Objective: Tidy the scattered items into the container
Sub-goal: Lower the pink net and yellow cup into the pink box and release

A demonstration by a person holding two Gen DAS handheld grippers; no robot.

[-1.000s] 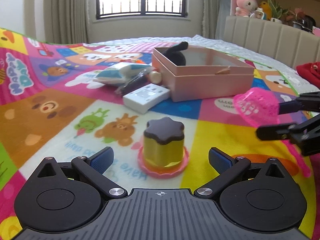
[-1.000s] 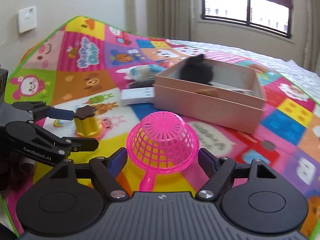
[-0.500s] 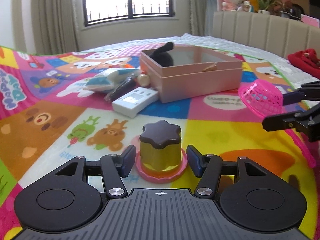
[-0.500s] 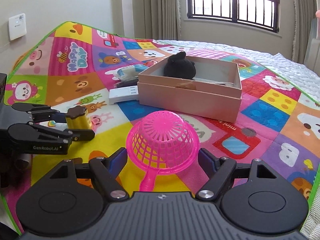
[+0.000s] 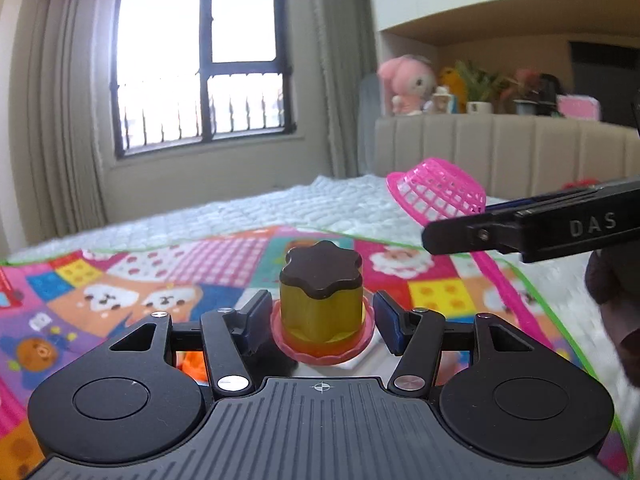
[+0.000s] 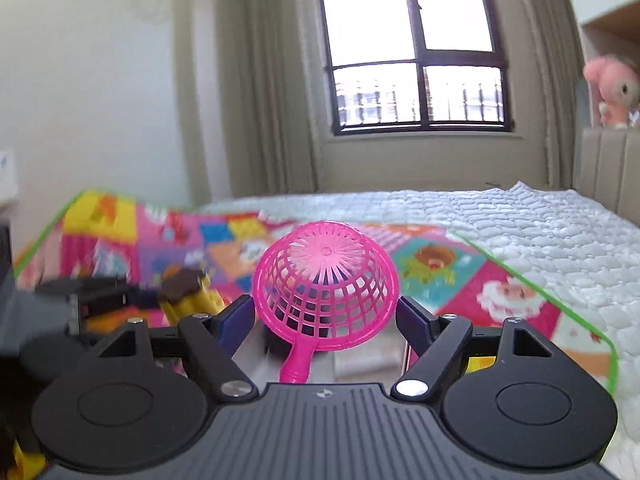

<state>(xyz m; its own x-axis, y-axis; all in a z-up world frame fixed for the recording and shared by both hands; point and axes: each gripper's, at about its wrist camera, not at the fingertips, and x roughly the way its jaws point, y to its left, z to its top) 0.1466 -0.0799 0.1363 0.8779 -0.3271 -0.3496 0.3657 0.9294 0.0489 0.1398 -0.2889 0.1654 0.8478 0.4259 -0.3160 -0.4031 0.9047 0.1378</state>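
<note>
The left tongs [image 5: 322,322] pinch a toy pudding [image 5: 322,300], a yellow cup with a dark scalloped top on a pink frilled base, the pads pressing on that base from both sides. It sits upright between the tips, lifted clear of the play mat [image 5: 160,280] that covers the bed [image 5: 320,208]. To its right, the right tongs [image 6: 326,314] hold a pink strainer [image 6: 326,280] by the bowl, a pad against each side of the rim, dome facing forward and handle running back toward the tongs' body. Both toys are up in the air, just beside each other.

The box is not clearly in either view; it probably lies low, beneath the tongs. The step in hand looks like the carry to it. To do it well, keep the pudding level so the cup does not slide off its base, and keep the two tongs apart. Bring each toy over the opening and lower it before spreading the tongs, one at a time.
</note>
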